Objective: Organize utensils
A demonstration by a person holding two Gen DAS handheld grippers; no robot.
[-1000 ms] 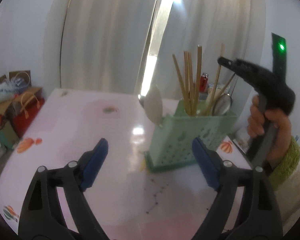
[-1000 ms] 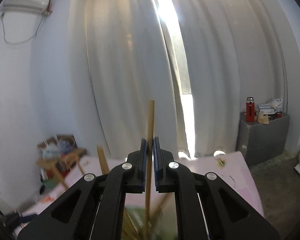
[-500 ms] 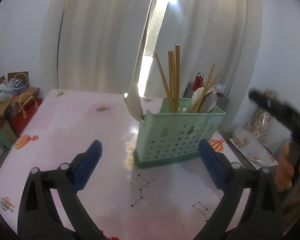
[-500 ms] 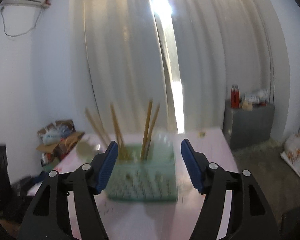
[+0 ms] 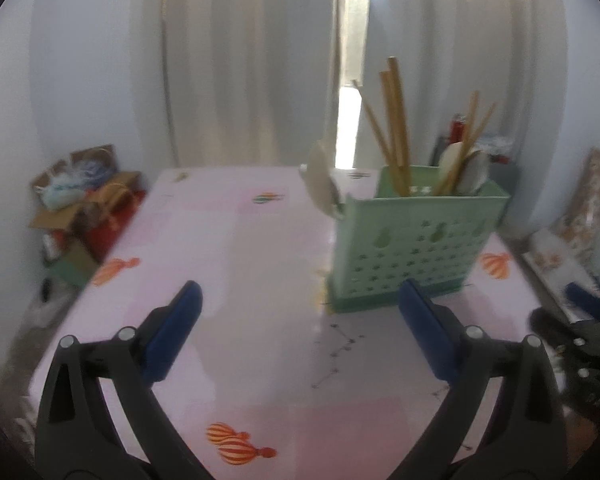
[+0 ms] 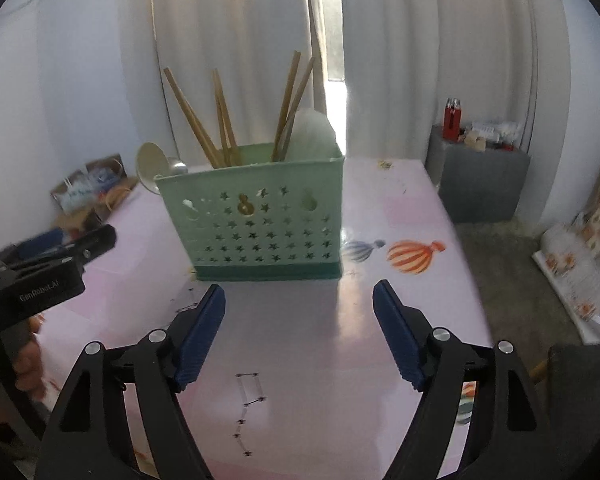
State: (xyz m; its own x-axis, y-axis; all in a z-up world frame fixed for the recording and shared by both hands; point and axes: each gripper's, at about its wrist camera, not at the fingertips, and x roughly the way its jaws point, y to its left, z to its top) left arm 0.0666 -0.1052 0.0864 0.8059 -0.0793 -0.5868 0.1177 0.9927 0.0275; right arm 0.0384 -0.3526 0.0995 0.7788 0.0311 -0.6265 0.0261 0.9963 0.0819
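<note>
A: What stands on the table?

B: A pale green perforated utensil caddy (image 6: 260, 216) stands upright on a pink tablecloth (image 6: 300, 340) printed with hot-air balloons. Star-shaped holes dot its front wall. Several wooden chopsticks (image 6: 220, 120) lean out of its top at differing angles. A pale spoon (image 6: 152, 164) sticks out at its left end in the right wrist view, and a whitish rounded utensil (image 6: 314, 132) rises at its right end; its exact kind cannot be told.

A: How does the right gripper stand?

B: The right gripper (image 6: 298, 312) hovers over the cloth just in front of the caddy, apart from it. Its jaws have just been opening and now stand wide, blue pads well apart, with nothing between them.

A: And the left one?

B: The left gripper (image 5: 298, 304) also gapes wide and holds nothing. In its own view the caddy (image 5: 416, 240) sits ahead and to the right, beyond the right pad. Its jaws have also been widening.

A: Do the grippers see each other?

B: Yes. The left one shows at the left edge of the right wrist view, held by a hand (image 6: 30, 364).

A: Anything behind?

B: White curtains (image 6: 228, 48) with a bright gap, and a grey cabinet (image 6: 480, 184) bearing a red bottle (image 6: 451, 118).
</note>
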